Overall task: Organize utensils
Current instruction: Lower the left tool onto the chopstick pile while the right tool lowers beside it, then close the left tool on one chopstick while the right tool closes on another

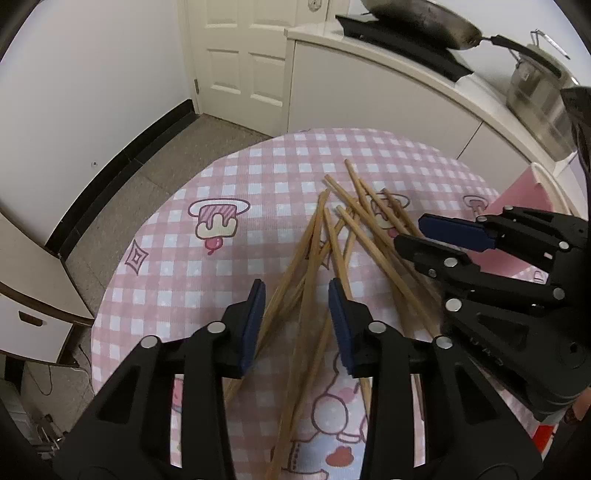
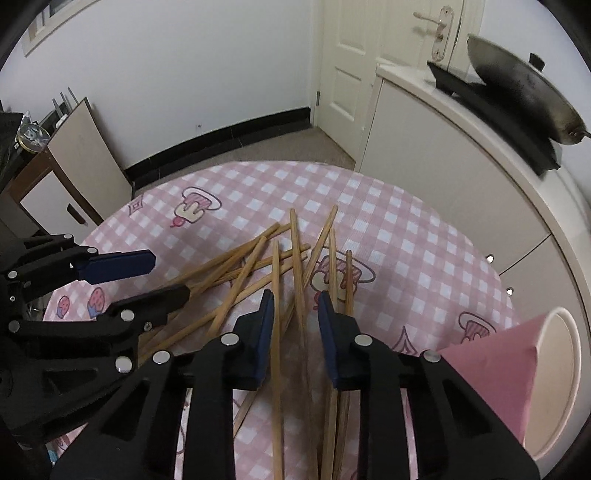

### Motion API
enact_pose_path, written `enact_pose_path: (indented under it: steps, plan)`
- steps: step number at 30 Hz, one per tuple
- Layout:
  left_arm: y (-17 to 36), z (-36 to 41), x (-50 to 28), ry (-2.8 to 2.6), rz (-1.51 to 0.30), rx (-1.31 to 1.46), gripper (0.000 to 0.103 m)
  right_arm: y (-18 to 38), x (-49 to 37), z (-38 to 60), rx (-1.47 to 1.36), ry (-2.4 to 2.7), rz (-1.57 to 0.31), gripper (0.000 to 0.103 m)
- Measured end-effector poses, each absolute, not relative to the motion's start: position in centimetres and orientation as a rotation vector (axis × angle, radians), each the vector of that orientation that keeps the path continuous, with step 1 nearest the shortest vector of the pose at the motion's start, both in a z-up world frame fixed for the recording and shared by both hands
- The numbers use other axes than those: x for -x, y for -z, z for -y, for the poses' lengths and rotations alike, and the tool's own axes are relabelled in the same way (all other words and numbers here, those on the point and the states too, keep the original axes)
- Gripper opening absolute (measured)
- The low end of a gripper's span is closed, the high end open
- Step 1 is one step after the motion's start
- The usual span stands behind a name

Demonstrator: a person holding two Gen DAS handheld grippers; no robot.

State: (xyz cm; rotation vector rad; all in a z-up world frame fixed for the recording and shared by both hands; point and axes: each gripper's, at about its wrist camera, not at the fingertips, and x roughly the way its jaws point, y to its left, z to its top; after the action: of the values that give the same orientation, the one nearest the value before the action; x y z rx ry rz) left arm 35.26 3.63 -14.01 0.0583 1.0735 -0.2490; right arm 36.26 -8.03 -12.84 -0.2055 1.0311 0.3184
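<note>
Several wooden chopsticks point(image 1: 330, 229) lie in a crossed heap on the pink checked tablecloth point(image 1: 221, 177). My left gripper point(image 1: 296, 288) points down over the near ends of the heap; its blue pads stand apart, with a few chopsticks in the gap and room beside them. My right gripper point(image 1: 410, 232) reaches in from the right. In the right wrist view the right gripper point(image 2: 295, 295) straddles two or three chopsticks point(image 2: 297, 251), jaws narrow but with space left. The left gripper point(image 2: 169, 276) shows at the left edge.
A pink container point(image 2: 491, 369) with a white inside stands at the table's right edge, close to my right gripper. Behind the table runs a white counter point(image 1: 369, 74) with a wok point(image 1: 424, 18) and a steel pot point(image 1: 535, 88). A door point(image 1: 236, 55) and floor lie beyond.
</note>
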Motion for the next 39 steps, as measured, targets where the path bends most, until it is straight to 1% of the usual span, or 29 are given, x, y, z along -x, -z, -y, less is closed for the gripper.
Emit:
enact_pose_path:
  steps: [5,8,10,11,16,30,36,39]
  plan:
    - [14.7,-3.4,-36.0,0.242,-1.09,-0.068,0.034,13.5,-37.2,8.2,0.202,-0.324,-1.074,0.021]
    - [14.8,-3.0,-36.0,0.237,-1.083,-0.093,0.026,13.9,-37.4,8.1,0.209,-0.324,-1.083,0.021]
    - [14.7,-2.6,-36.0,0.239,-1.077,-0.114,0.024,13.9,-37.5,8.2,0.203,-0.326,-1.084,0.02]
    - [14.6,-2.6,-36.0,0.237,-1.073,-0.121,0.021,13.8,-37.6,8.2,0.2,-0.325,-1.082,0.019]
    - [14.5,-2.2,-36.1,0.248,-1.076,-0.139,0.016,13.8,-37.7,8.3,0.195,-0.327,-1.083,0.018]
    - [16.3,-1.2,-37.3,0.246,-1.124,-0.149,0.012,15.0,-38.4,8.2,0.197,-0.336,-1.127,0.018]
    - [16.5,-1.2,-38.0,0.251,-1.129,-0.129,0.011,15.3,-38.9,8.0,0.197,-0.344,-1.136,0.014]
    - [16.5,-1.1,-38.1,0.255,-1.127,-0.127,0.01,15.3,-39.2,7.8,0.196,-0.357,-1.141,0.007]
